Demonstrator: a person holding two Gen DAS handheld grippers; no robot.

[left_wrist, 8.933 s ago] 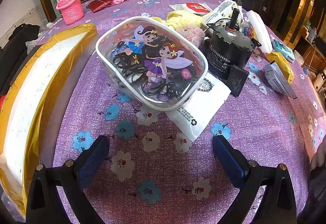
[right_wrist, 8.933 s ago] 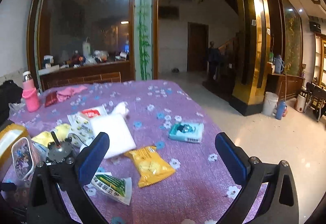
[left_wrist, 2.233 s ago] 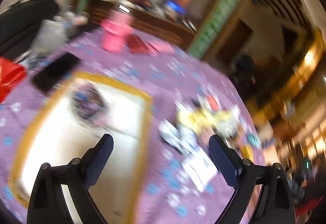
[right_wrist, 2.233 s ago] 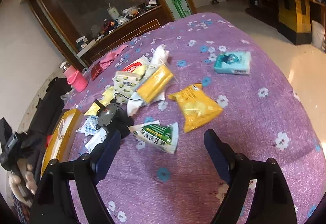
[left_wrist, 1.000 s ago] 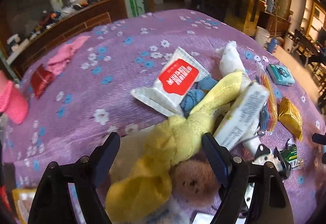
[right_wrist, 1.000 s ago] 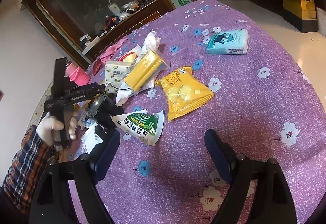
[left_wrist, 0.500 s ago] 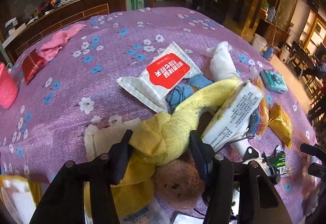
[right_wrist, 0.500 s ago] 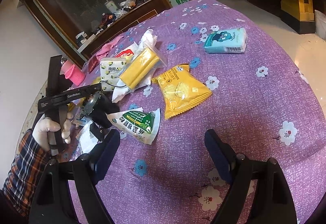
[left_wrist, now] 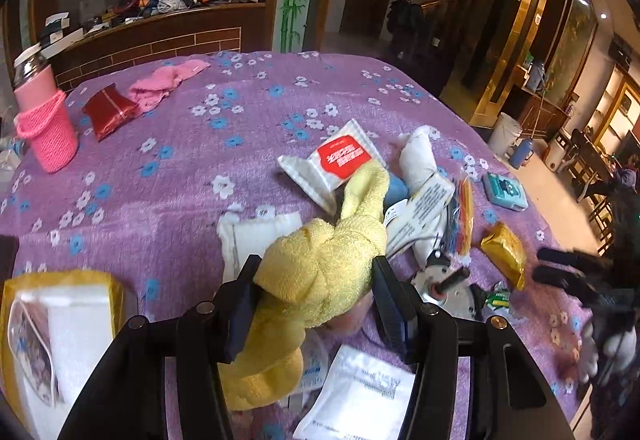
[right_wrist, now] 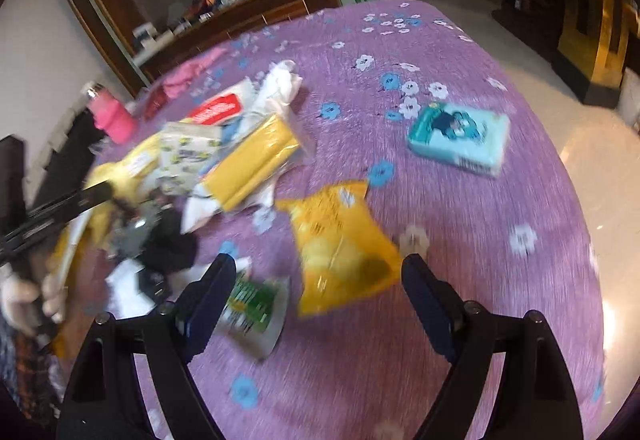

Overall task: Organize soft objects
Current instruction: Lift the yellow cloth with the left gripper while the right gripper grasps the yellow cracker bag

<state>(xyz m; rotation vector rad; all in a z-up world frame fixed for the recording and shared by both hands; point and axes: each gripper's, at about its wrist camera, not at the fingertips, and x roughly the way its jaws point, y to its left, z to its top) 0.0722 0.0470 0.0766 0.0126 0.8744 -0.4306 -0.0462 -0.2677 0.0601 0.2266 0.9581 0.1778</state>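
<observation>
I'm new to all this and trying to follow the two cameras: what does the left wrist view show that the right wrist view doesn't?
Only the left wrist view shows the left hand-held gripper squeezing the knotted yellow towel, plus a gold-edged tray.

Only the right wrist view shows the right hand-held gripper open, gripping nothing.

Both show the purple flowered tablecloth, the teal tissue pack and the pink bottle.
</observation>
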